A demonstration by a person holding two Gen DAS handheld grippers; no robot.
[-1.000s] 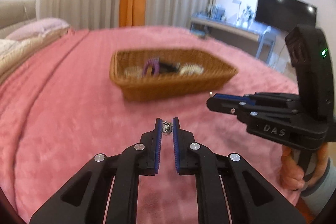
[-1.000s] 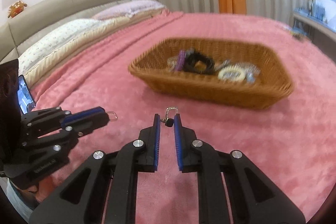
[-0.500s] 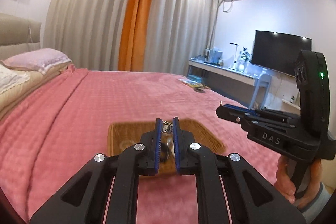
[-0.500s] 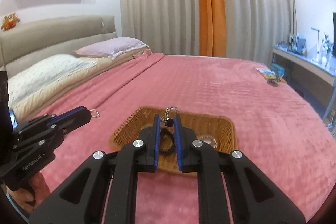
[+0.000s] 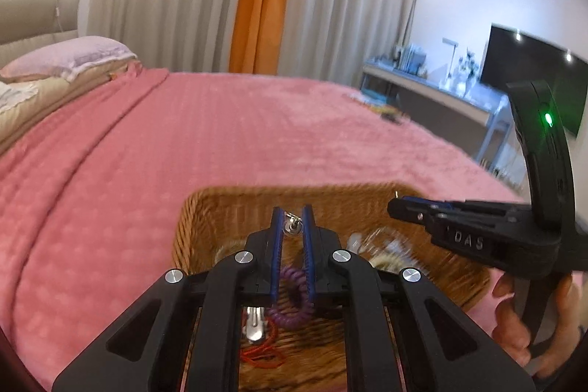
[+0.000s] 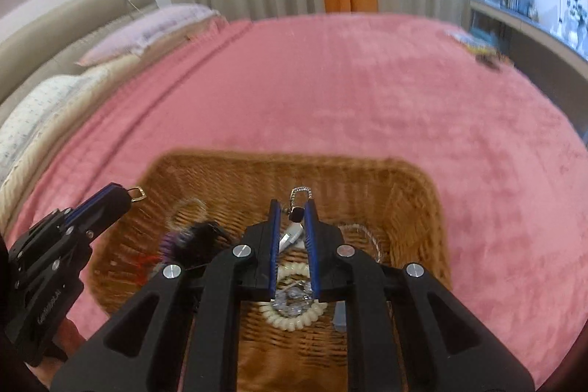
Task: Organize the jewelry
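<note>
A brown wicker basket [image 5: 220, 208] [image 6: 294, 160] lies on the pink bedspread, directly under both grippers. My left gripper [image 5: 292, 214] is shut on a small silver earring [image 5: 293, 226] above the basket's left part. My right gripper [image 6: 293, 208] is shut on an earring with a black bead and a silver loop [image 6: 301, 193] above the basket's middle. Each view catches the other gripper from the side: the right gripper [image 5: 398, 206] and the left gripper [image 6: 121, 199], which has a small metal loop sticking out of its tip. Both are held over the basket.
In the basket lie a purple coil hair tie [image 5: 292, 296], a silver hair clip [image 5: 253, 322], red string [image 5: 261, 351], a white coil tie [image 6: 294, 315] and a black hair tie [image 6: 205, 237]. The pink bedspread [image 6: 367, 79] stretches beyond. Pillows lie at the far left and a desk stands at the right.
Both grippers moved forward from the near side of the basket to above its inside, each still shut on its earring. The basket went from ahead to underneath.
</note>
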